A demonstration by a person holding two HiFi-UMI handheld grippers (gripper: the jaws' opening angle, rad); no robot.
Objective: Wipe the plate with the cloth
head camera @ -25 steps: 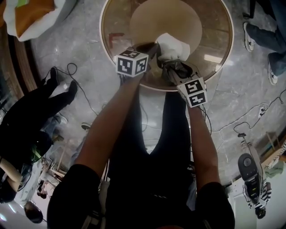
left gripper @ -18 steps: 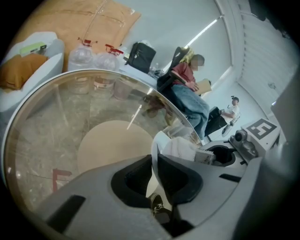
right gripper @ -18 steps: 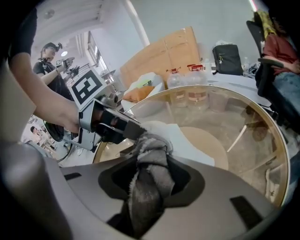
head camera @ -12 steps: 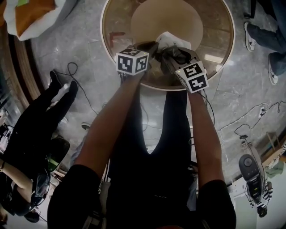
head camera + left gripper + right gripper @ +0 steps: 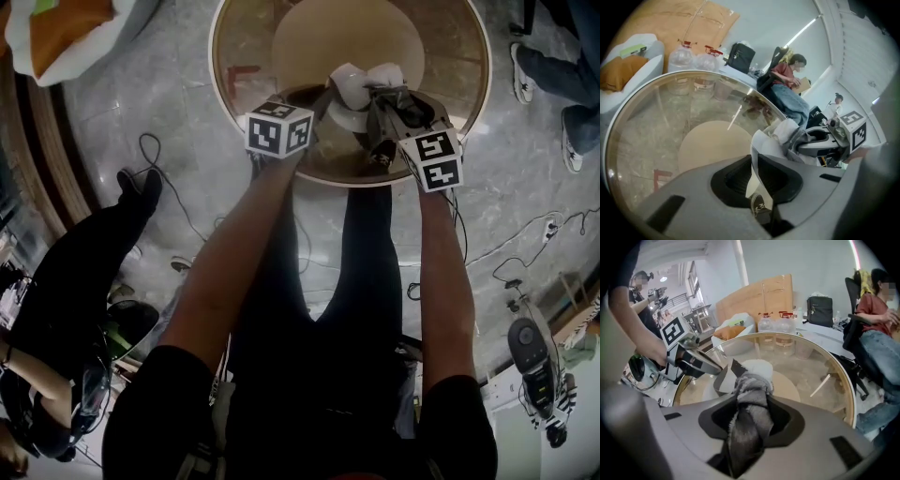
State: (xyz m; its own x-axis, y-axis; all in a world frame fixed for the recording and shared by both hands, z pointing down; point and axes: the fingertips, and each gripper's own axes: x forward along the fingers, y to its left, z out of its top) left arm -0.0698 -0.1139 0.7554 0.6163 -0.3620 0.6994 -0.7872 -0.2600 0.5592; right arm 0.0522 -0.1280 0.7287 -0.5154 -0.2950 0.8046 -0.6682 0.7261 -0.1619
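Gripping one plate (image 5: 765, 146), the left tongs (image 5: 753, 163) face right tongs (image 5: 752, 391) clamping one cloth (image 5: 746, 427).

The table (image 5: 459, 56) stands just in front of you. Over its near part is the plate (image 5: 761, 145), with your left gripper (image 5: 754, 161) on its left, the rim between the jaws. Your right gripper (image 5: 750, 394) is on the plate's right with the cloth (image 5: 750, 418) between its jaws, and the cloth lies against the plate. Behind the table stand bottles (image 5: 776, 324), with a board (image 5: 759, 298) behind them and a bag (image 5: 819, 310) to their right. A seated person (image 5: 876, 319) is further right. A sack (image 5: 66, 33) lies left of the table, and cables (image 5: 159, 178) lie on the floor on your left
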